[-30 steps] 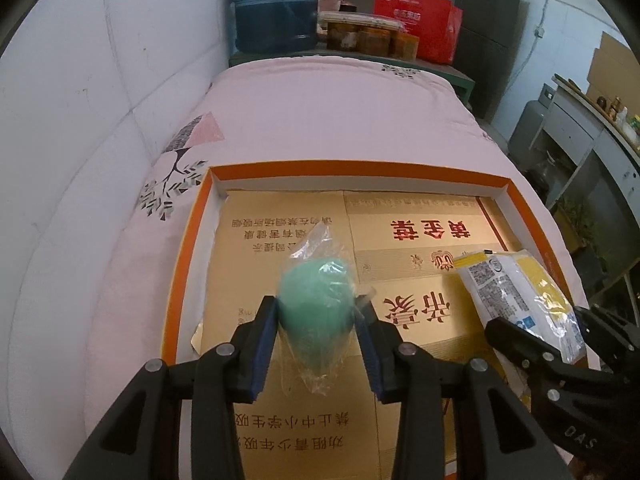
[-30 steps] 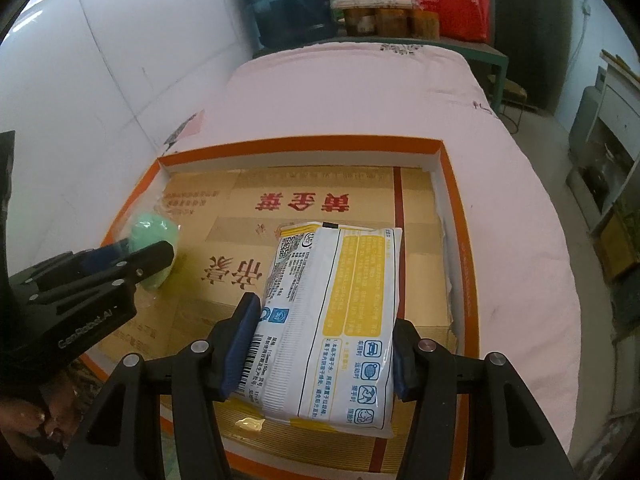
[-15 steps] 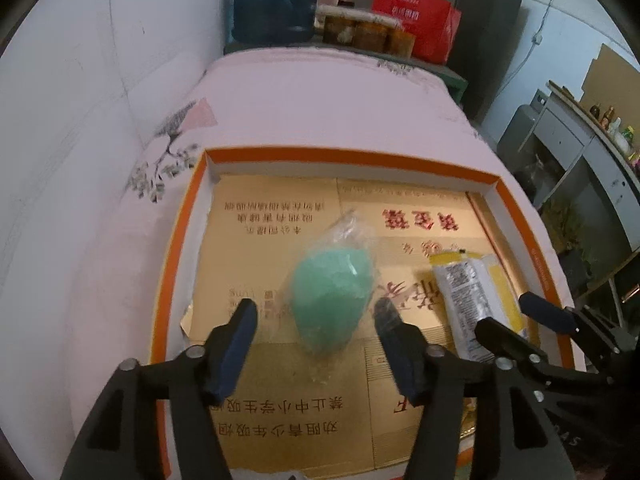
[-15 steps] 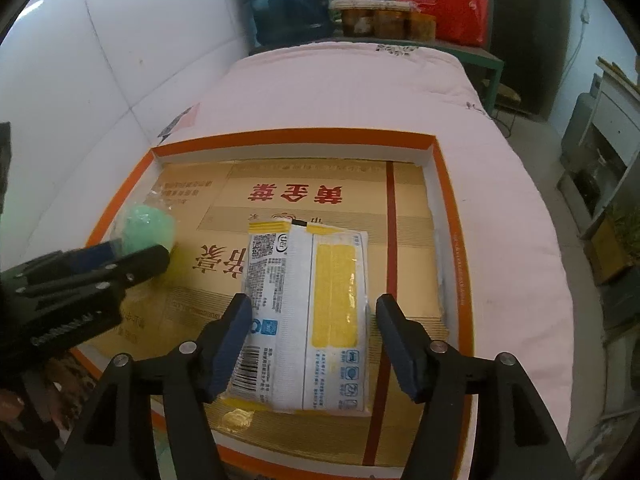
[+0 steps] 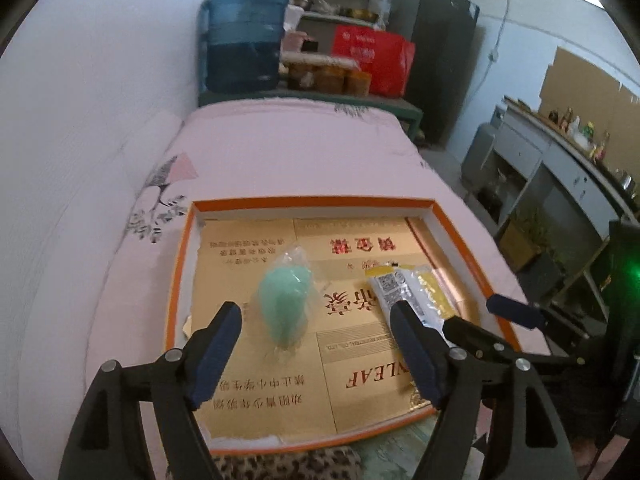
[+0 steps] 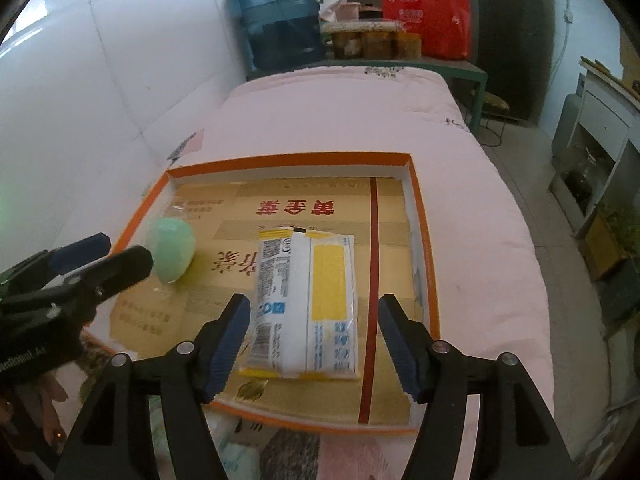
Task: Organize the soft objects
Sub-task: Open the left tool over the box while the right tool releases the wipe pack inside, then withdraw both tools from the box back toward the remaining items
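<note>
An orange-rimmed tray [image 5: 312, 203] lined with gold cardboard lies on a pink quilt. A green soft lump in a clear bag [image 5: 285, 304] rests on the cardboard just ahead of my left gripper [image 5: 316, 316]. Its jaws are opening wide and touch nothing. A white and yellow packet [image 6: 308, 296] lies flat in the tray, its near end between the pads of my right gripper [image 6: 314, 308]. Those jaws are opening too and stand clear of the packet. The right wrist view shows the left gripper [image 6: 120, 250] beside the green lump [image 6: 172, 248].
The pink quilt [image 6: 360, 120] runs back to a green bench with a blue water bottle [image 5: 244, 40], jars and a red bag [image 5: 372, 64]. A white wall stands on the left, grey cabinets [image 5: 560, 168] on the right. Leopard-print cloth [image 5: 288, 464] lies before the tray.
Both grippers let go and opened. The green lump and the packet now lie on the cardboard. Both hands drew back and up, so the tray looks smaller.
</note>
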### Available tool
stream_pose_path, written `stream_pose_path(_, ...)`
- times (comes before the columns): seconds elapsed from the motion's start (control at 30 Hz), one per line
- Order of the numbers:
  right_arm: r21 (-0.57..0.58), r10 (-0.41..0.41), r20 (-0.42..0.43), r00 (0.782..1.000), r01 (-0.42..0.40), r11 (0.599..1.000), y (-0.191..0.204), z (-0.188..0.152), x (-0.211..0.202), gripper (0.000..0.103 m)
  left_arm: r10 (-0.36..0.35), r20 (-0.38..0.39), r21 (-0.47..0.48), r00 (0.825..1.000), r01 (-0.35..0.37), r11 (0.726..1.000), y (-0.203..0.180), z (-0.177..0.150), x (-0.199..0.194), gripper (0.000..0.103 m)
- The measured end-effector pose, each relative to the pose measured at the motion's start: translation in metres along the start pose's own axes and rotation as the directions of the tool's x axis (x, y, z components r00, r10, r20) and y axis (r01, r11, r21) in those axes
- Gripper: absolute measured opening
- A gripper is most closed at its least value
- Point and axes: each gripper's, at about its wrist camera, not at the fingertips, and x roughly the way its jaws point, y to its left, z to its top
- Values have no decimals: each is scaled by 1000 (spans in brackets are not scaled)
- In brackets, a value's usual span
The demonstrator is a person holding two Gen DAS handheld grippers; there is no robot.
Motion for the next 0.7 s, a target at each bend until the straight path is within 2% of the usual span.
stream_pose_path(0.2,12,5,37,999,-5,1000,5,-11,-28,68,22,67,-2,998,-21,1000,-2,-9,-34,76)
stream_pose_path(0.27,21,8,49,999,-9,1000,5,-15,-37,68,31,64,-5,997,-31,1000,-3,-14,-44,76)
stream_pose_path(0.33,26,7,66,998,-9,1000,7,-19,-49,68,32,59,-10,998,-31,999,-3,-18,-51,67)
stream_pose_path(0.37,26,7,73,997,-9,1000,8,-21,-53,68,34,57,-13,998,-34,999,-3,-21,-57,67)
stream_pose_path(0.53,26,20,107,994,-22,999,15,-33,-79,68,42,65,-4,997,-42,999,-4,-33,-77,66)
stream_pose_path(0.7,12,31,131,991,-33,999,26,-46,-103,68,30,107,-9,994,-29,1000,-2,-46,-104,66)
